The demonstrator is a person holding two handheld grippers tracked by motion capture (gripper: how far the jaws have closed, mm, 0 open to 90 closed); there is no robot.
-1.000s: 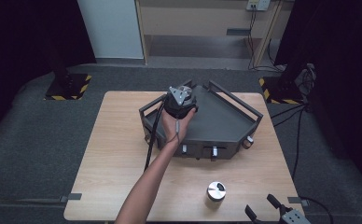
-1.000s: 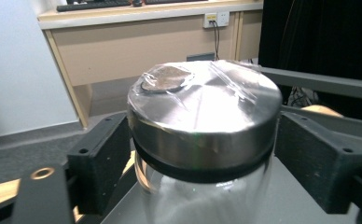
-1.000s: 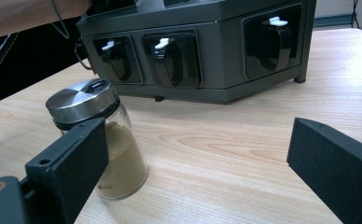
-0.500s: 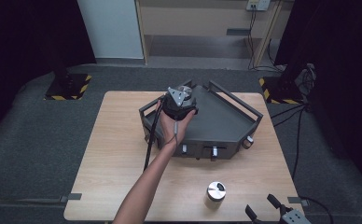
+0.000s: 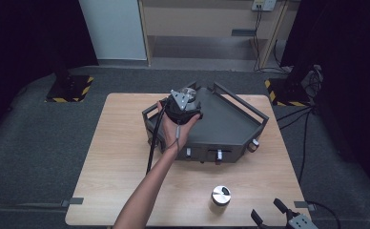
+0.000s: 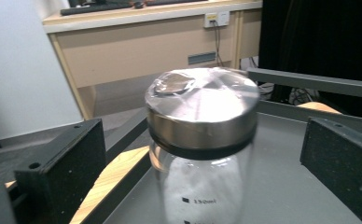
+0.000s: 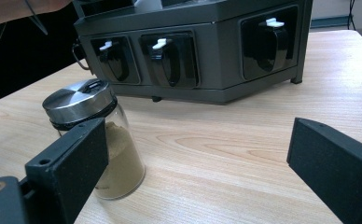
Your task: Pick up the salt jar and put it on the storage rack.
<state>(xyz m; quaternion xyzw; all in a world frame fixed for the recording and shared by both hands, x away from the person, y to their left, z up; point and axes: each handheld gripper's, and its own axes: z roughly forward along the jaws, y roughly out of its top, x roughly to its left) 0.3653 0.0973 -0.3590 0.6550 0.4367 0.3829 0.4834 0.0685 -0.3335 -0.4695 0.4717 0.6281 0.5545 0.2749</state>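
Note:
A glass jar (image 6: pixel 200 107) with a steel lid and white contents stands on the dark grey rack's tray (image 5: pixel 231 121). My left gripper (image 5: pixel 183 102), held by a hand, is at the tray's back left corner. It is open, with a jaw on each side of this jar and a gap on both sides. A second steel-lidded jar (image 7: pixel 88 135), holding brown powder, stands on the wooden table (image 5: pixel 121 157) in front of the rack. My right gripper (image 5: pixel 267 211) is open at the table's near right edge. The brown jar sits just beyond its left jaw, not between the jaws.
The rack's front face (image 7: pixel 202 56) carries three black pockets with white tabs. Raised rails (image 5: pixel 240 98) run along the tray's back edges. A black cable (image 5: pixel 152 138) trails from the left gripper over the table. Bare wood lies between the right gripper and the rack.

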